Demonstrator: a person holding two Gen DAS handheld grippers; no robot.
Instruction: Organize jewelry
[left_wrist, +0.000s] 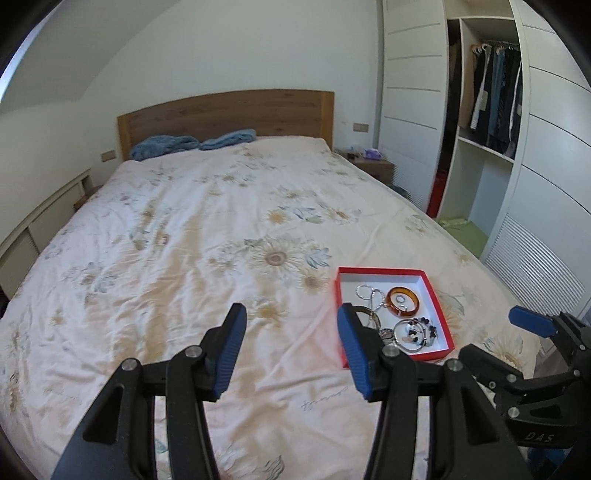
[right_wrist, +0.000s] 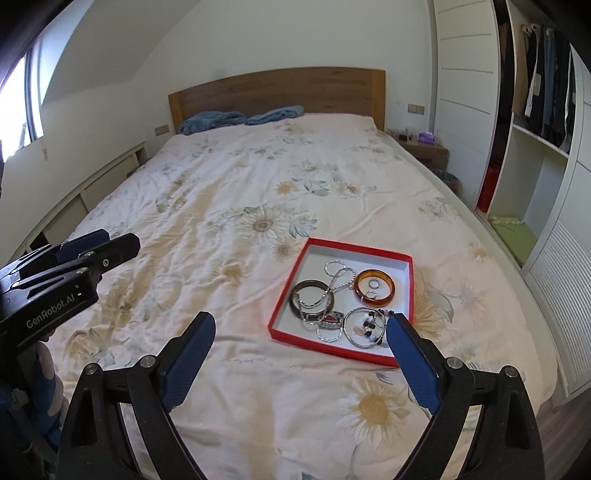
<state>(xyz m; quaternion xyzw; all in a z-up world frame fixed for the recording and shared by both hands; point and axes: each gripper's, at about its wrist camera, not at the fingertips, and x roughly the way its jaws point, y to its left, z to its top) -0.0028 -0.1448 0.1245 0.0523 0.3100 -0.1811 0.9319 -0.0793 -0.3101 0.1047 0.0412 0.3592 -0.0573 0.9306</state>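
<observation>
Both the left gripper (left_wrist: 291, 354) and the right gripper (right_wrist: 301, 363) hang with fingers spread, holding nothing, near the red tray (right_wrist: 291, 336) of jewelry (right_wrist: 332, 295).

Both my wrist cameras look down the bed (left_wrist: 207, 221) toward the headboard (right_wrist: 277, 92), from near its foot. They share the red tray (left_wrist: 439, 317), which sits closer in the right view (right_wrist: 291, 295).

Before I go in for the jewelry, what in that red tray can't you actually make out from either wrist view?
- Left wrist: the dark bangle and the near left part of the red tray sit behind the left gripper's own finger.
- Right wrist: the beaded bracelet is partly hidden behind a finger of the right gripper.
- Both views: the small rings inside the amber bangle are too small for detail; the silver chains overlap, so their count is unclear.
</observation>
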